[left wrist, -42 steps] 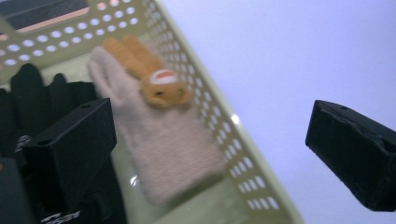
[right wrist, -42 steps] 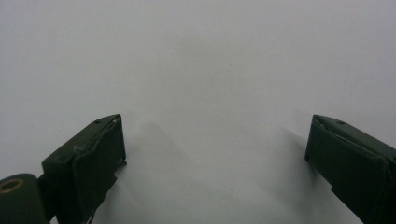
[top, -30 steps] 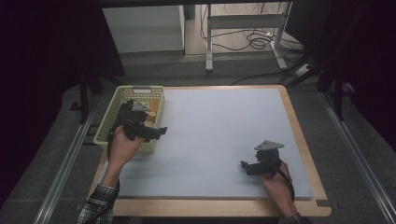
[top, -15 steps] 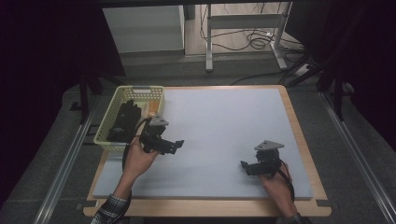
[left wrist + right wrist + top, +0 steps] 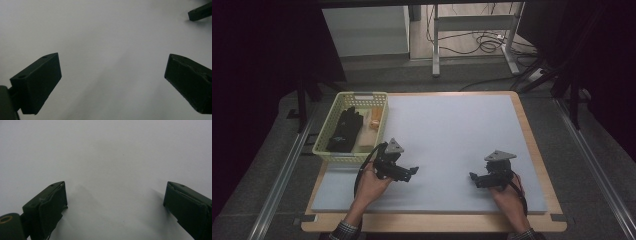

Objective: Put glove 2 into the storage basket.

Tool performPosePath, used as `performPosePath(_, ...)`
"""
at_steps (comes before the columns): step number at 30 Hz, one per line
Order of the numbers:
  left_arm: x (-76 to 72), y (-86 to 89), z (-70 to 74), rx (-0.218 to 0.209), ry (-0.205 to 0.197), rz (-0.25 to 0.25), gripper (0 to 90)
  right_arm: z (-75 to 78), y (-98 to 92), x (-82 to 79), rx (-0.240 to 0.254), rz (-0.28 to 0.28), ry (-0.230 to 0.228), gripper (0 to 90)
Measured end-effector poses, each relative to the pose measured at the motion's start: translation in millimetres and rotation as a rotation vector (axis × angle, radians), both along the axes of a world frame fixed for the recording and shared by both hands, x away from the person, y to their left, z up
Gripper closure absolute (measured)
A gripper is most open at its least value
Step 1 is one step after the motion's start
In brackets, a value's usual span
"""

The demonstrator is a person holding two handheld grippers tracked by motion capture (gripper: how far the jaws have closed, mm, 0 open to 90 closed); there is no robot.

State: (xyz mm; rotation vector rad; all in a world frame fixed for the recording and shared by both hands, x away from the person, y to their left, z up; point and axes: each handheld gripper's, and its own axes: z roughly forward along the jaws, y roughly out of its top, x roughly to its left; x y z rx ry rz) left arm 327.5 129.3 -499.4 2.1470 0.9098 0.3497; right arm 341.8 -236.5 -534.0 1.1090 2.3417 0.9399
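My left gripper (image 5: 413, 170) is held low over the pale grey mat (image 5: 452, 130), front left of centre, pointing right. In the left gripper view its jaws (image 5: 112, 61) stand wide open with bare mat between them. My right gripper (image 5: 472, 176) rests near the front right of the mat, pointing left. Its jaws (image 5: 115, 187) are also open and hold nothing. A tip of the right gripper (image 5: 200, 11) shows in the left gripper view's top right corner.
A pale yellow mesh basket (image 5: 360, 94) stands at the table's left edge with a black glove (image 5: 344, 131) and a small tan item (image 5: 374, 121) inside. The wooden table rim (image 5: 432, 224) borders the mat. Cables and a metal stand (image 5: 472, 30) lie on the floor beyond.
My left gripper has come away from the basket, moving right and toward the person, out over the mat. The right gripper has stayed in place.
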Motion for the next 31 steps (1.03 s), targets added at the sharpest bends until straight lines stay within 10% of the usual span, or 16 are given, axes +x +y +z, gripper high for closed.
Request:
performPosePath(21, -10.6, -8.7, -43.9, 0.095, 0.040, -0.021, 0.8, 0.0, 0.1, 0.0, 0.000, 0.000, 0.000, 4.7)
performPosePath(31, -10.8, -5.9, -49.1, 0.052, 0.050, -0.014, 0.1, -0.2, 0.1, 0.0, -0.001, -0.001, 0.001, 4.5)
